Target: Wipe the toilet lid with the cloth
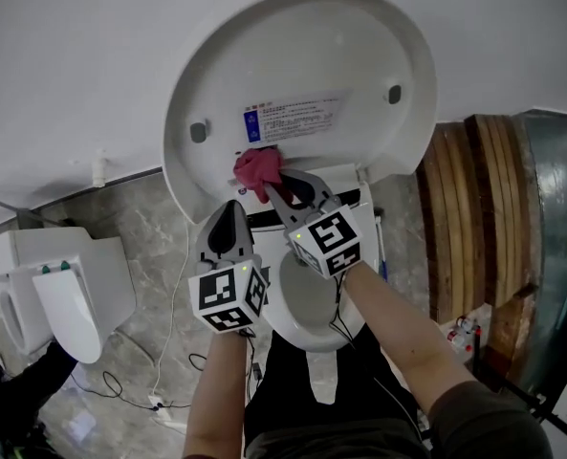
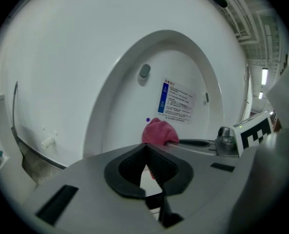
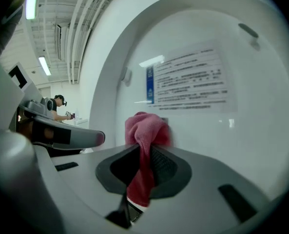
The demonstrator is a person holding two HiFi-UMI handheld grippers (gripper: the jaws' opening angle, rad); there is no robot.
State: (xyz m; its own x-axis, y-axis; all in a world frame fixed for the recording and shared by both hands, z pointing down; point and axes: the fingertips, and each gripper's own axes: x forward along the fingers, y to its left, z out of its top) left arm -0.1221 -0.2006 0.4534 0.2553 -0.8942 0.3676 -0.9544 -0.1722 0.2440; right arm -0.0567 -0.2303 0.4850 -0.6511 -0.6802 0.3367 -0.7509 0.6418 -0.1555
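Note:
The white toilet lid [image 1: 302, 75] stands raised against the wall, its inner face with a printed label [image 1: 291, 120] turned toward me. A bunched pink cloth [image 1: 257, 168] presses on the lid's lower part, just below the label. My right gripper [image 1: 275, 187] is shut on the cloth [image 3: 145, 135], which hangs down between its jaws. My left gripper [image 1: 231, 208] is shut with nothing in it, a little to the left of and nearer than the cloth [image 2: 159, 131]. The lid [image 2: 173, 77] fills the left gripper view.
The toilet bowl and seat [image 1: 312, 304] lie below the grippers. A second white fixture [image 1: 68, 285] stands at the left on the grey tiled floor, with cables [image 1: 159, 390] trailing. A wooden panel [image 1: 474, 218] stands at the right. A person [image 3: 60, 107] stands far off in the right gripper view.

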